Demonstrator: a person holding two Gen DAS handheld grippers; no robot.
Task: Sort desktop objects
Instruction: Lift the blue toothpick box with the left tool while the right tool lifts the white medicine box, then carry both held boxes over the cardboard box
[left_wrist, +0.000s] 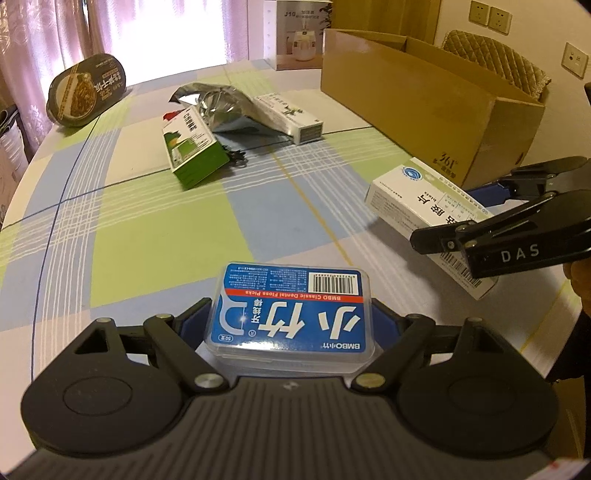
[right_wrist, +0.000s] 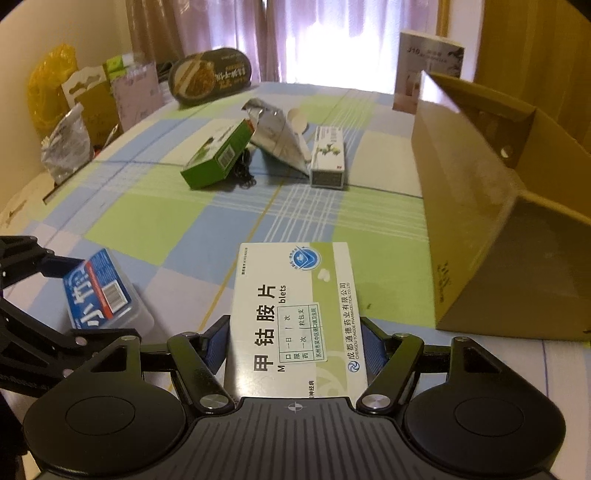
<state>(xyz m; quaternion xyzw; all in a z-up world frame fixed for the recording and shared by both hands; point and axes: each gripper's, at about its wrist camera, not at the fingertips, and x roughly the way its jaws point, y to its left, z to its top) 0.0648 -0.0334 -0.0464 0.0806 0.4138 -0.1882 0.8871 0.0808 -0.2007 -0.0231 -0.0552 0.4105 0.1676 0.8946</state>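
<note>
Daylight glowed through pinkish curtains (right_wrist: 236, 33) at the far window, while a quilted chair back (left_wrist: 495, 59) stood before the cream wall's sockets (left_wrist: 489, 16) far right.

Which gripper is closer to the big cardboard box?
Right. The right gripper, holding the white medicine box, is beside the cardboard box. The left gripper, holding the floss picks case, is farther away.

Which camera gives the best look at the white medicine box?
The right wrist view: the white medicine box fills the centre, label readable, clamped in the right gripper. The left wrist view shows it from the side, partly behind that gripper.
</note>
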